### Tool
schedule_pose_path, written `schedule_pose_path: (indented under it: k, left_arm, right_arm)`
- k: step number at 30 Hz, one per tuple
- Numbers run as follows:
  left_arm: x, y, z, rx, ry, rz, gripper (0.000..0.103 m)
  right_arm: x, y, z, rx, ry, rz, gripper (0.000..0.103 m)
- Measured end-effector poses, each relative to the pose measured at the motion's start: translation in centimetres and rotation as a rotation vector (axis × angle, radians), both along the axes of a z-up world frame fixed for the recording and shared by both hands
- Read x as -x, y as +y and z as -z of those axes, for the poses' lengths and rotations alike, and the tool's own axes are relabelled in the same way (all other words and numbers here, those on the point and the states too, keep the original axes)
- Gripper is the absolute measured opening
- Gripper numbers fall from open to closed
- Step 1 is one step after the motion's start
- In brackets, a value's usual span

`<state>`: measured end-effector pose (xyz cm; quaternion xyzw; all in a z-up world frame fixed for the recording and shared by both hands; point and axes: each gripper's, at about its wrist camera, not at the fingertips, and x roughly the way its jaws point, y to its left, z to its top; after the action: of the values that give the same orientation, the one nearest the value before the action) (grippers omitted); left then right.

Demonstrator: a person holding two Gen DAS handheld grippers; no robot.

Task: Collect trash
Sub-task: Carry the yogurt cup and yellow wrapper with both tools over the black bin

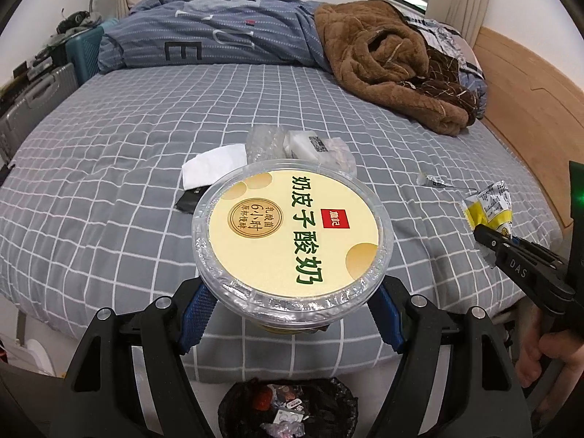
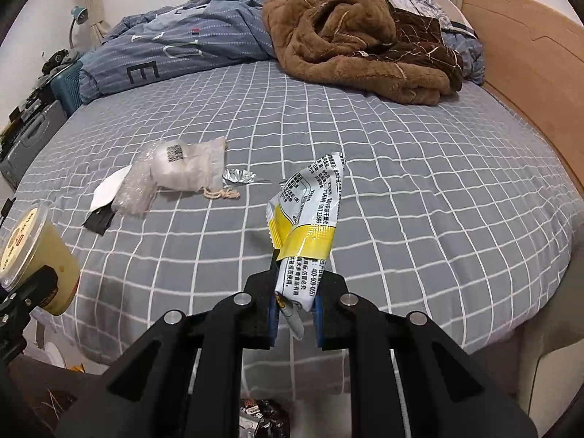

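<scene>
Jaws of the left gripper (image 1: 290, 314) stand wide and clamp the round clear-plastic yoghurt tub with the cream-yellow foil lid (image 1: 292, 230) by its sides, the blue pads pressed under the rim, while the jaws of the right gripper (image 2: 294, 319) are squeezed narrow on the lower end of a crinkled white-and-yellow snack wrapper (image 2: 310, 226), which sticks up above them. Both loads hang clear of the grey checked bed sheet (image 1: 109, 168), near its front edge, and the black-bagged waste bin (image 1: 288, 410) sits on the floor below the left gripper, already part full. The step in hand looks like carrying both pieces to that bin. To do it well, keep the tub level so any contents stay in, bring it squarely over the bin mouth and only then part the jaws. The wrapper is light and may cling or drift, so lower it close into the bag before letting go. More litter lies mid-bed: a white paper sheet (image 1: 215, 164), crumpled clear plastic film (image 1: 264, 144), a small white drawstring pouch (image 2: 189, 166) and a scrap of silver foil (image 2: 237, 175).
</scene>
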<state>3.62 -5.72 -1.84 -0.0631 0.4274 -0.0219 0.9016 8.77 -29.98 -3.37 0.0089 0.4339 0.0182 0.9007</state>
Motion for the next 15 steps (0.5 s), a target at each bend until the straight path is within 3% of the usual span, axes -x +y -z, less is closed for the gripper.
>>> schedule_pose_path:
  k: [15]
  left_arm:
    - [4.9, -0.5, -1.0, -0.016, -0.015, 0.016, 0.072]
  right_arm:
    - [6.2, 1.2, -1.4, 0.025, -0.026, -0.036, 0.014]
